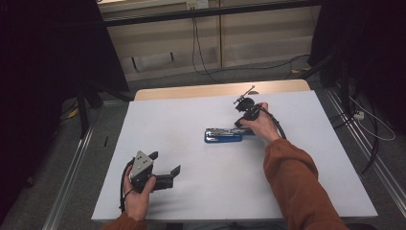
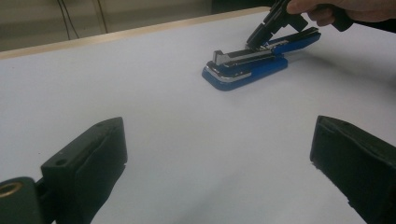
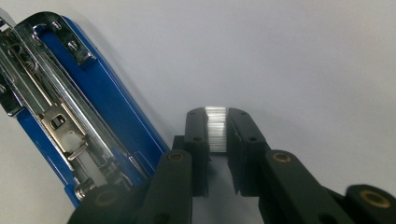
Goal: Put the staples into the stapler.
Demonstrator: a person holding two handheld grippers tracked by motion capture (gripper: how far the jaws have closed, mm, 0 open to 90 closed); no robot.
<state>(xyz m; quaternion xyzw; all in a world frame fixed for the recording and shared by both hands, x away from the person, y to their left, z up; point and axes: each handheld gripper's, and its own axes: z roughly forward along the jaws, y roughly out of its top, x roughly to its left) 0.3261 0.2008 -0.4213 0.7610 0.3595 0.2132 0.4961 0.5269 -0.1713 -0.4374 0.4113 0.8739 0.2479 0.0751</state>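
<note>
Tongs first, from the high view: the left tongs (image 1: 165,168) rest spread at seven o'clock on the white desk (image 1: 191,191); the right tongs (image 1: 241,123) tip down at one o'clock onto the opened blue-and-chrome metal stapler (image 1: 222,135) near the centre.

Left gripper view: released jaws frame bare desk, stapler (image 2: 247,65) at one o'clock.

Right gripper view: right tongs (image 3: 217,135) clench a silvery strip of staples (image 3: 216,128), with the stapler's open chrome channel (image 3: 60,116) at nine o'clock.

A white table (image 1: 201,115) stands on grey floor (image 1: 158,81); beige wall panels (image 1: 249,33) behind; black cables (image 1: 196,43) hanging.
</note>
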